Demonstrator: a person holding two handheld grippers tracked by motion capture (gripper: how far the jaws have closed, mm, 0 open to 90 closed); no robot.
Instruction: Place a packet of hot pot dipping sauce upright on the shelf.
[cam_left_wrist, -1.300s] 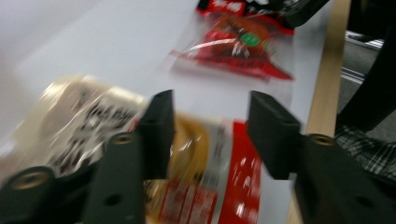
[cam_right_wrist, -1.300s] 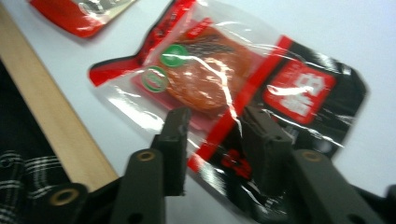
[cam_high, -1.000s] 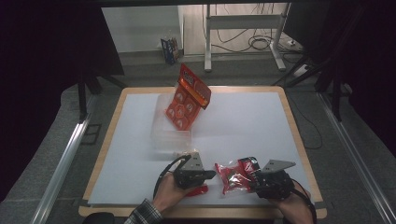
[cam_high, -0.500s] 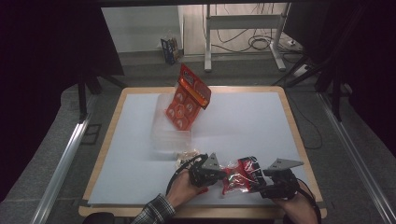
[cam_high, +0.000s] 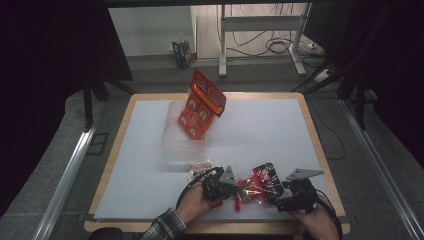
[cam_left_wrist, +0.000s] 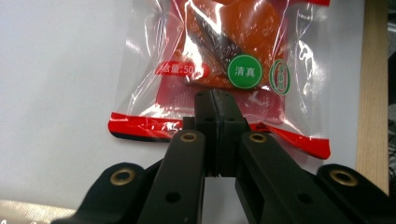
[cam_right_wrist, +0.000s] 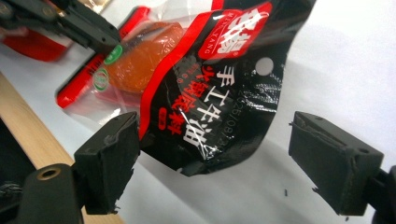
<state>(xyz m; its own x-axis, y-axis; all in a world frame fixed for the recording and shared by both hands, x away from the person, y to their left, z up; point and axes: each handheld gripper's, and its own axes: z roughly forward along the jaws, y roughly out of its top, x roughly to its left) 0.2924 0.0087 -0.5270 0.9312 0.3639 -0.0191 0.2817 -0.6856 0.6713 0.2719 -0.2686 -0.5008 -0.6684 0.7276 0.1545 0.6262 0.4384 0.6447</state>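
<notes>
With the left gripper (cam_left_wrist: 215, 105) clamped on the snack pack's (cam_high: 257, 184) red edge near the surface's (cam_high: 280, 130) front and the right gripper (cam_right_wrist: 212, 161) having just spread open around its black end, that thin seal could slip free.

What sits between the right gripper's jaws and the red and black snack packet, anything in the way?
Nothing visible does. The right gripper has just been opening, and the snack packet hangs between its spread pads without being pressed. The left gripper is shut on the packet's far edge.
</notes>
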